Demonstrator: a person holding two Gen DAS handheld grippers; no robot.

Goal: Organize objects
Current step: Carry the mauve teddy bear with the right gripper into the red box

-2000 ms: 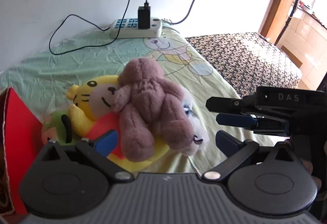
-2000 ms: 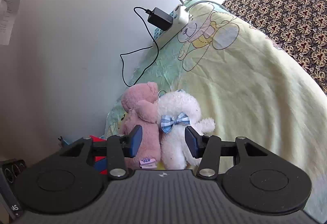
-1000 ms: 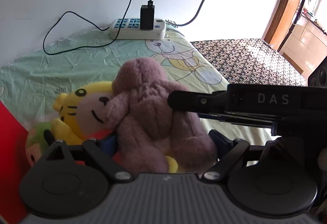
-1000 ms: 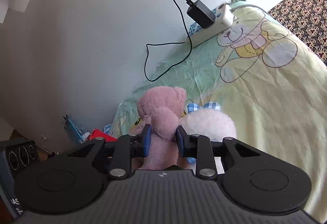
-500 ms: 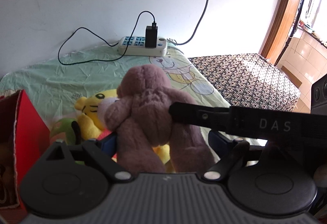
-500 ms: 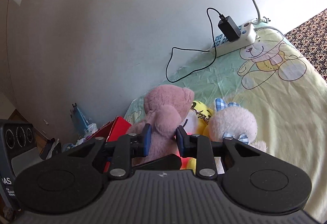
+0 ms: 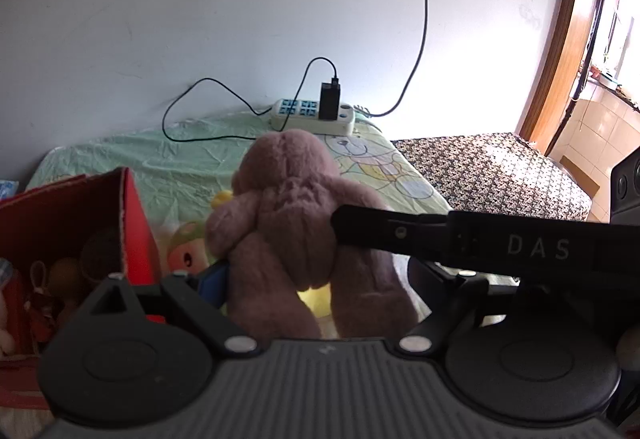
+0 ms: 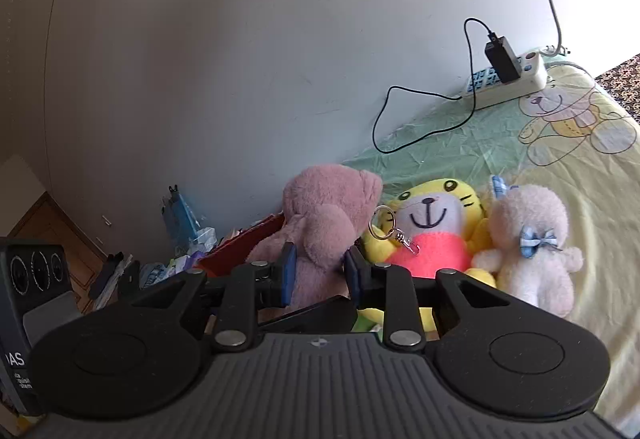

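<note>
A pink plush bear [image 7: 292,199] hangs above the bed, held from two sides. My left gripper [image 7: 316,275] is shut on its legs, the blue left pad pressing one leg. The right gripper [image 8: 318,271] is shut on the bear [image 8: 328,199] at one arm; in the left wrist view it reaches in from the right as a long black bar [image 7: 440,235]. A yellow tiger plush [image 8: 428,223] and a white bear with a blue bow [image 8: 528,239] lie on the sheet. A green and peach plush [image 7: 184,247] lies behind the held bear.
An open red box [image 7: 132,223] with toys inside stands at the left, beside the bed. A power strip [image 7: 312,115] with a charger and cables lies against the wall. A dark patterned blanket [image 7: 480,175] covers the bed's right part. Clutter [image 8: 180,215] lies on the floor by the wall.
Both grippers have risen with the pink bear, lifting it off the pile of plush toys. The red box has come further into view at the left.
</note>
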